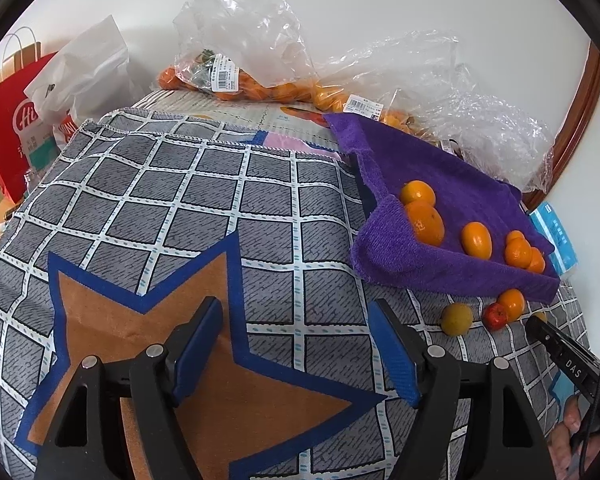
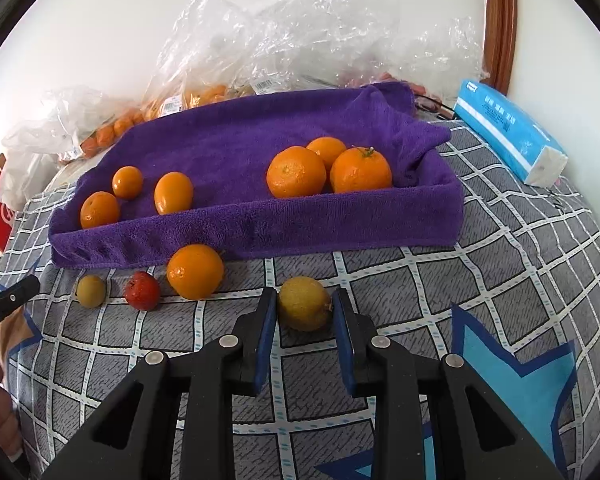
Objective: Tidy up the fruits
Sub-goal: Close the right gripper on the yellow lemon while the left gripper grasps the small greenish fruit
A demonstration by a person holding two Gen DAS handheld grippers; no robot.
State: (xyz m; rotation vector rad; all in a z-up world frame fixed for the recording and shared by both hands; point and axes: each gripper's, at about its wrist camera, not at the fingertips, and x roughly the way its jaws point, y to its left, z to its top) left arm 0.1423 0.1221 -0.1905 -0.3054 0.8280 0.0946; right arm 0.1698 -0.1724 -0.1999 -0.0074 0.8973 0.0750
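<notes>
Right gripper (image 2: 305, 307) pinches a yellow-green fruit (image 2: 304, 309) between its blue pads, fruit resting on the checked cloth (image 2: 500, 264). Just ahead and left of it – a loose orange (image 2: 195, 271), then a small red fruit (image 2: 141, 290) and another yellowish fruit (image 2: 91, 290). Beyond them, the purple towel tray (image 2: 260, 224) with oranges inside. Left gripper (image 1: 296, 344) stands spread over the star print (image 1: 236, 412), nothing between its fingers – tray ahead to its right.

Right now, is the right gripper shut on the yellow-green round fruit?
Shut on it: the right gripper has both blue jaws pressing the yellow-green round fruit on the checked cloth.
</notes>
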